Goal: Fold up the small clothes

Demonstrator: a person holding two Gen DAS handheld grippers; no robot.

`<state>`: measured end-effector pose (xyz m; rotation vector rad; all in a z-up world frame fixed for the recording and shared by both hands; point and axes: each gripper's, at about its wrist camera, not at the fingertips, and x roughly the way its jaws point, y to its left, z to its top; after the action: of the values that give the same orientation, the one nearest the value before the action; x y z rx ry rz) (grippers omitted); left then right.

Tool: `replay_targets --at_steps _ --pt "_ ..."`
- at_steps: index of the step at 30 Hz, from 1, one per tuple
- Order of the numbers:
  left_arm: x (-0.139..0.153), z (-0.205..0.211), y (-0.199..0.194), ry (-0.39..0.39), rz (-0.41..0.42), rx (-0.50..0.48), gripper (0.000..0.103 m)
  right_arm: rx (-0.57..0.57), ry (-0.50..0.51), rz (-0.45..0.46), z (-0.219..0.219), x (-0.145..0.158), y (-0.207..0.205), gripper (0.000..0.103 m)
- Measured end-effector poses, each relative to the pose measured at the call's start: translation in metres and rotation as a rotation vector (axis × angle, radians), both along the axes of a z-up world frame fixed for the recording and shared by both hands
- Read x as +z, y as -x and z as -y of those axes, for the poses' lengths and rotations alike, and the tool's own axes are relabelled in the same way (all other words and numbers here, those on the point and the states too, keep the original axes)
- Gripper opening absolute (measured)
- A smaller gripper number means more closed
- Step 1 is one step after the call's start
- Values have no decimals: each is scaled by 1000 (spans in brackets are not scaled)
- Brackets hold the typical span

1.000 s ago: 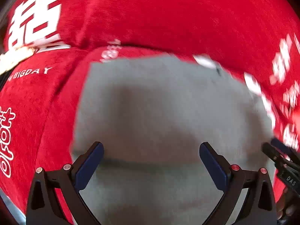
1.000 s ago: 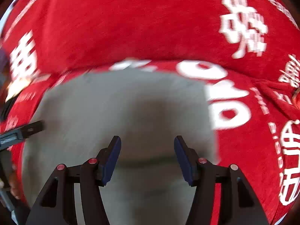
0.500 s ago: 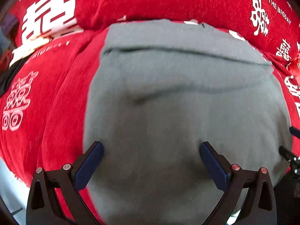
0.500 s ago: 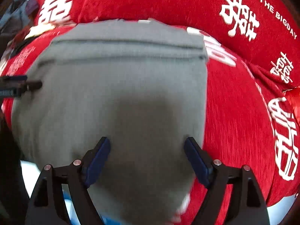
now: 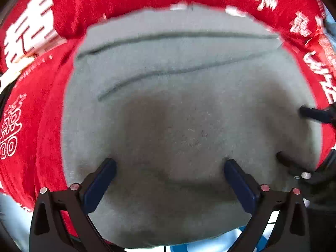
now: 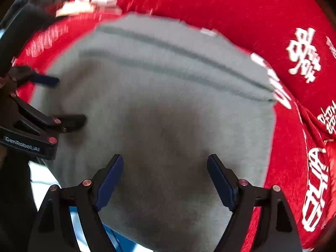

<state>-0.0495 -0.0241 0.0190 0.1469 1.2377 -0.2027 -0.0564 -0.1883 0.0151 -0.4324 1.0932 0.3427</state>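
Both the left gripper and right gripper hover wide apart, holding nothing, over the grey knit garment lying apparently folded on the red printed cloth; a careless pinch could snag one layer and undo the fold.

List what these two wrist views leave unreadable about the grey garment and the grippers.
- Grey garment: its type; motion blur in both views, near hem cut off by the frame's bottom edge.
- Left gripper, right gripper: open, but contact with the cloth is unclear.
- Red cover: print smeared.
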Motion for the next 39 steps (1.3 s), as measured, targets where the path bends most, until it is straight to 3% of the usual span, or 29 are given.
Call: replay_targets --at_steps 5,10,13,19,22,24,26,32,37,39 --pt "-7 -38 32 19 -49 24 103 4 -37 13 35 -7 30 89" --pt "-15 -46 48 -44 -110 24 103 38 39 2 63 -10 58 89" --pt "-12 -43 58 -92 -105 10 103 35 174 -3 58 -14 61 89" --pt "-2 -21 43 -30 -40 -2 103 144 105 96 11 11 64 89" --pt "-11 -18 39 -44 -35 -19 103 231 163 107 -13 -4 63 89" --pt "-10 -20 41 -44 -36 -30 103 247 212 68 -13 -21 60 90" --pt "-10 -19 47 -47 -28 -35 103 241 167 66 2 -25 64 93" --pt "-10 -26 48 -41 -12 -33 103 198 179 45 32 -29 78 94" --pt "-12 -33 51 -61 -37 -16 103 168 299 44 38 -31 86 94" --pt "-4 -37 53 -60 -23 17 103 127 295 44 39 -21 85 94"
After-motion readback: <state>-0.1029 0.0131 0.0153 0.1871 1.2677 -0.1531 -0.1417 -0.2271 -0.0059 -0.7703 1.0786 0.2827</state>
